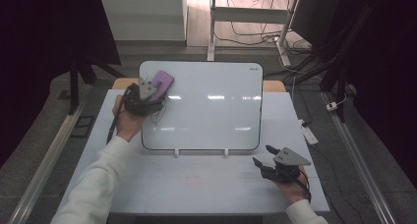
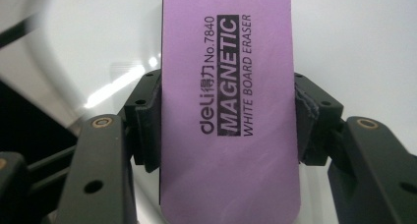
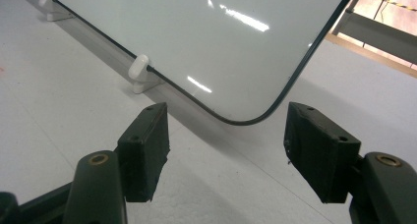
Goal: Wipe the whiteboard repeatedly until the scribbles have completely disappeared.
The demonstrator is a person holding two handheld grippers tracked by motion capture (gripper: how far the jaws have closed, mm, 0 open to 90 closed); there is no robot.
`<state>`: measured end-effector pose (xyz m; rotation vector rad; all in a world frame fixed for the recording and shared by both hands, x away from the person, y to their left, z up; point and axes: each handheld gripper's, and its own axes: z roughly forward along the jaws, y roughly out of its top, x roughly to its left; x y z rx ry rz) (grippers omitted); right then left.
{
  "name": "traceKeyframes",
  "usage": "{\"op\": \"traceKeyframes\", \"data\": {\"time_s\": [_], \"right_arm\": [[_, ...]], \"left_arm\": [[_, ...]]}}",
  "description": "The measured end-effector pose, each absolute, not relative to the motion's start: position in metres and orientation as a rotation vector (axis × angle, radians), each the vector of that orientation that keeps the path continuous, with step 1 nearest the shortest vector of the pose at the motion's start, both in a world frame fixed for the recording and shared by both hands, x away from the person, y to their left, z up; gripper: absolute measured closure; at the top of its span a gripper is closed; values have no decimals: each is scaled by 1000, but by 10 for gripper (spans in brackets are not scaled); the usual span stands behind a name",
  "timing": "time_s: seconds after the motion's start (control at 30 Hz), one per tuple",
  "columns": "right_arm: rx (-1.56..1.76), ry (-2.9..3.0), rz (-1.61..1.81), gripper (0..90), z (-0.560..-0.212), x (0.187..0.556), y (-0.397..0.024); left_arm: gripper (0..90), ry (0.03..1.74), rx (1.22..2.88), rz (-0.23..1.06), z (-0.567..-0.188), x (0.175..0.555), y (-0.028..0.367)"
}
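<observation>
The right gripper (image 1: 261, 156) rests low at the near right of the table (image 1: 206, 184), held in the person's right hand (image 1: 291, 187). Its jaws are spread apart with nothing between them. In the right gripper view, the rounded near corner of the whiteboard (image 3: 206, 47) lies just beyond the jaw tips, and one white support clip (image 3: 138, 69) of the board stands ahead and to the left of the left jaw. The gripper is apart from the board.

The left gripper (image 2: 228, 121) is farther away, over the far left corner of the whiteboard, held in the person's left hand (image 1: 127, 123). Its jaws pinch a purple eraser (image 2: 228, 101) by its two long edges; both pads press against its sides. The eraser extends forward past the jaw tips and back between the jaws toward the camera. Its printed face, marked as a magnetic whiteboard eraser, faces the camera. Behind the eraser lies the white surface of the board. Faint dark pen marks (image 1: 158, 115) show on the board just beside this gripper.
</observation>
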<state>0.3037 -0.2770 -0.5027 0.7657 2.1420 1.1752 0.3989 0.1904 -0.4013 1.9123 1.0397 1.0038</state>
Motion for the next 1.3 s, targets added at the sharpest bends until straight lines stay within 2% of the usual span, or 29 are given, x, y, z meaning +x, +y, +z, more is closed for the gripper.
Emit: {"op": "traceKeyframes", "data": {"time_s": [0.13, 0.4, 0.5, 0.77, 1.1, 1.3], "right_arm": [[763, 2144, 1174, 329, -503, 303, -276], [755, 2140, 1177, 329, -502, 303, -275], [754, 2140, 1176, 329, -502, 303, -275], [756, 2134, 1176, 329, -502, 303, -276], [748, 2129, 1178, 329, -501, 302, -275], [757, 2127, 1181, 329, -501, 303, -277]], "left_arm": [[406, 1090, 1896, 984, -396, 402, 201], [406, 973, 2043, 961, -420, 385, 170], [406, 992, 2041, 971, -419, 382, 176], [406, 1171, 1942, 996, -400, 388, 219], [407, 1081, 2075, 954, -424, 369, 195], [406, 1151, 1996, 958, -410, 374, 213]]}}
